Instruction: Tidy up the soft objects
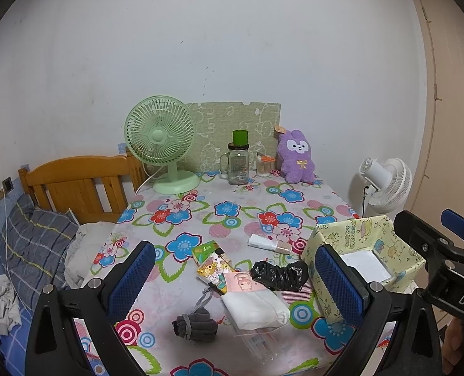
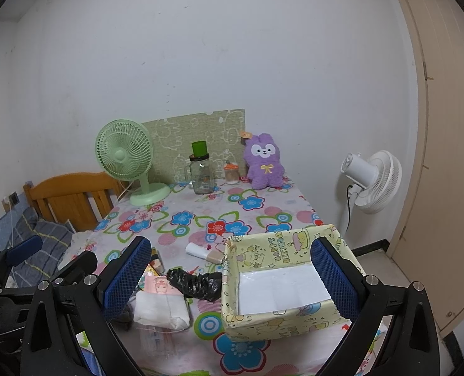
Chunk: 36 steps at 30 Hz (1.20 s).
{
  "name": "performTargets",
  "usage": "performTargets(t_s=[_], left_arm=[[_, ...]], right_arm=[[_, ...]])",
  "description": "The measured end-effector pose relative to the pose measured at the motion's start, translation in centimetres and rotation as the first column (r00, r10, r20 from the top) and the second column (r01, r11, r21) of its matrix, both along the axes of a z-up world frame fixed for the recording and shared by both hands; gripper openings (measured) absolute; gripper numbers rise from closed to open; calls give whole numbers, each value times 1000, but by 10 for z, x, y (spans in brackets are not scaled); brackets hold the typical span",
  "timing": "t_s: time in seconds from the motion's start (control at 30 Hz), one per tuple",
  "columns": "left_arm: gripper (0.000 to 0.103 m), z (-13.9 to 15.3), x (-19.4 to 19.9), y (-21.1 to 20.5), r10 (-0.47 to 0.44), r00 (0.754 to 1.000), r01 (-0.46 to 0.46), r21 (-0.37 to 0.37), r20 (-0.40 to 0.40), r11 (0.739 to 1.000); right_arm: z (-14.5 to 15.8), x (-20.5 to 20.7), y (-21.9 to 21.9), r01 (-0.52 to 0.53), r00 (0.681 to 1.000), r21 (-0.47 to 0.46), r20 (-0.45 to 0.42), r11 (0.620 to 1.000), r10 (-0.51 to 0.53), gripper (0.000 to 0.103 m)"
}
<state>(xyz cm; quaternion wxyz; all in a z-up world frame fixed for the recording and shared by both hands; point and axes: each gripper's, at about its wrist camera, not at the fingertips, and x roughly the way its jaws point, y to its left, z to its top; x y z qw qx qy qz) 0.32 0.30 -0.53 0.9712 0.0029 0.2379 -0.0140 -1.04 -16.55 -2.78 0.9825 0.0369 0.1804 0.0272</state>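
Observation:
On the flowered tablecloth (image 1: 232, 219) lie a grey rolled sock bundle (image 1: 196, 324), a white folded cloth (image 1: 255, 308), a crumpled black plastic bag (image 1: 279, 274), a cartoon-print packet (image 1: 214, 266) and a small white roll (image 1: 268, 242). A yellow patterned box (image 2: 279, 282) with a white bottom stands at the front right. A purple plush bunny (image 1: 296, 156) sits at the back. My left gripper (image 1: 238, 279) hovers open above the cloth and sock. My right gripper (image 2: 232, 279) hangs open over the box's left wall, nothing between its fingers.
A green desk fan (image 1: 161, 144), a glass jar mug with green lid (image 1: 238, 163) and a small toothpick jar (image 1: 265, 166) line the table's back edge. A white floor fan (image 2: 373, 181) stands right of the table. A wooden bed headboard (image 1: 75, 185) and plaid pillow (image 1: 34, 244) are left.

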Motion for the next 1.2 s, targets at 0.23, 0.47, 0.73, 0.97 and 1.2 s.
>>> performTargets(t_s=[0.23,0.47,0.73,0.97,1.2], left_arm=[[103,-3,2,0,0,1000,0,2,-4,1000],[103,-6,4,2,-5,1000,5,-7,1,1000],[103,-14,9,7,6,1000,-6,-4,-7,1000],[103,-26,14,14,-4,1000,4,-2,-28,1000],[103,-42,20,23,1,999,-2,-6,-49,1000]], right_arm=[[-2,0,5,1,1000,-7,1,1000,-1,102],[-3,2,6,8,1000,-9,1,1000,-8,103],[-6,7,12,-9,1000,-18,-5,1000,9,103],[-19,18,25,-30,999,3,-25,1000,30,102],[-35,29,41,-61,997,21,-48,998,62,102]])
